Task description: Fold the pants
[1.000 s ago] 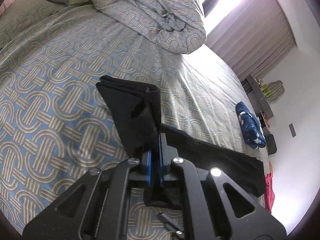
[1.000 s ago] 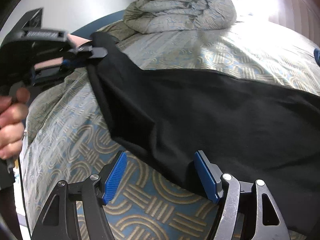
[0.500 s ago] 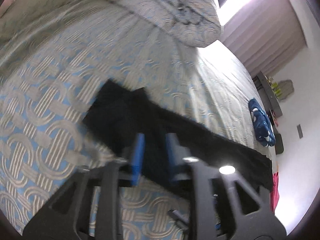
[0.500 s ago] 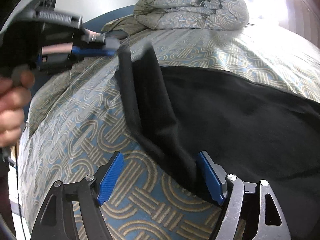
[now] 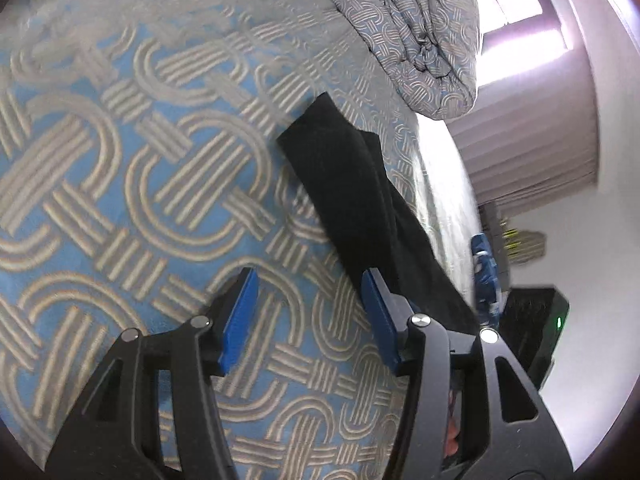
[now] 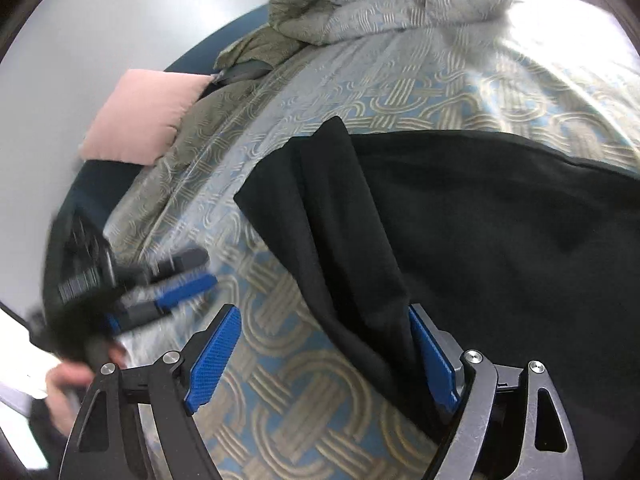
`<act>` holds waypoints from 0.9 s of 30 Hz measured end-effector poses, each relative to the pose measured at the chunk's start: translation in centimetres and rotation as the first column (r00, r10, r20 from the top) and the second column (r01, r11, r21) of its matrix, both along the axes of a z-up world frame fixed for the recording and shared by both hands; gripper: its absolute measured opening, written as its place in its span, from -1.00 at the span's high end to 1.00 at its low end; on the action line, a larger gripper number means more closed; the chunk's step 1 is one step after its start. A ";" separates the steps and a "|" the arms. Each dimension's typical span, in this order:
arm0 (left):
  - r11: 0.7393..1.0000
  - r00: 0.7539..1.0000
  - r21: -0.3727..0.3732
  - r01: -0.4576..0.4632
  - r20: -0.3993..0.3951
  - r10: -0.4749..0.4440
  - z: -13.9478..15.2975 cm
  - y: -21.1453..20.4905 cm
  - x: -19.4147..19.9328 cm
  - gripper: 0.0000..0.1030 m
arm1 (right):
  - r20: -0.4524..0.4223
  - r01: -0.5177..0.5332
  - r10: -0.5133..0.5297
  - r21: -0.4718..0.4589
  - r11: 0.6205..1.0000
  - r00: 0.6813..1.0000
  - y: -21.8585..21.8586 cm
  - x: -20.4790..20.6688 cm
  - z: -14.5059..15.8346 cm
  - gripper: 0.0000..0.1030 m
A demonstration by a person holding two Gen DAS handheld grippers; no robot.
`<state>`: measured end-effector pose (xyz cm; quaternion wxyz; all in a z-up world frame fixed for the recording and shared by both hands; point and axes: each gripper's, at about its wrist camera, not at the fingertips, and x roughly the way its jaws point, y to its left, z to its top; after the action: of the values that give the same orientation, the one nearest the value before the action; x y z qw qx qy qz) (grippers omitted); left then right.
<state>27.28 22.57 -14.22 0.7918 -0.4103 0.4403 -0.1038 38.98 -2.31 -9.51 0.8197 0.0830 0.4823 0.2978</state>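
The black pants [image 5: 352, 184] lie folded lengthwise on the patterned bedspread [image 5: 120, 184]. Their near end rests flat, just beyond my left gripper [image 5: 310, 316]. That gripper's jaws are opening, with only bedspread between the blue pads; the cloth runs past the outside of the right finger. In the right wrist view the pants [image 6: 500, 240] fill the right side. My right gripper [image 6: 324, 356] is low over the bed and its jaws are opening. A fold of the pants lies between them against the right pad, unpinched. The left gripper [image 6: 168, 288] shows blurred at the left, held by a hand [image 6: 64, 380].
A rolled duvet [image 5: 400, 20] sits at the head of the bed, with a pink pillow [image 6: 140, 116] against the wall. A blue patterned item [image 5: 484, 272] lies at the bed's far edge, near a black device [image 5: 532, 328] with a green light. Curtains [image 5: 532, 152] hang beyond.
My left gripper let go of the pants' end, which dropped flat on the bed, then sank and drew back to the left. The right gripper's jaws spread wider.
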 end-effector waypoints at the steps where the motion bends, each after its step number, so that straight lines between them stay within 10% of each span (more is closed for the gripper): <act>1: 1.000 1.000 -0.009 -0.001 0.013 0.001 -0.1 0.1 -0.1 -0.07 | -0.005 -0.009 0.009 -0.026 1.000 1.000 0.7 0.6 0.2 -0.65; 7: 0.988 0.998 -0.149 0.029 0.066 -0.019 0.2 0.7 -0.2 -0.22 | -0.010 -0.077 0.076 -0.170 0.982 0.997 5.5 3.2 -0.4 -0.65; 17: 0.956 0.998 -0.291 0.029 0.054 -0.014 -0.2 2.1 0.6 -0.36 | -0.003 -0.320 0.323 -0.136 0.938 0.947 9.0 -2.4 -0.8 -0.65; 27: 0.972 1.000 -0.234 0.015 -0.002 -0.016 -0.2 1.2 1.2 -0.38 | 0.019 -0.338 0.338 0.021 0.941 0.941 6.2 -5.0 0.6 -0.65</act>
<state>28.45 23.81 -14.44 0.7363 -0.4975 0.4297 -0.1606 33.95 3.91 -8.88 0.7590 0.0069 0.4796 0.4403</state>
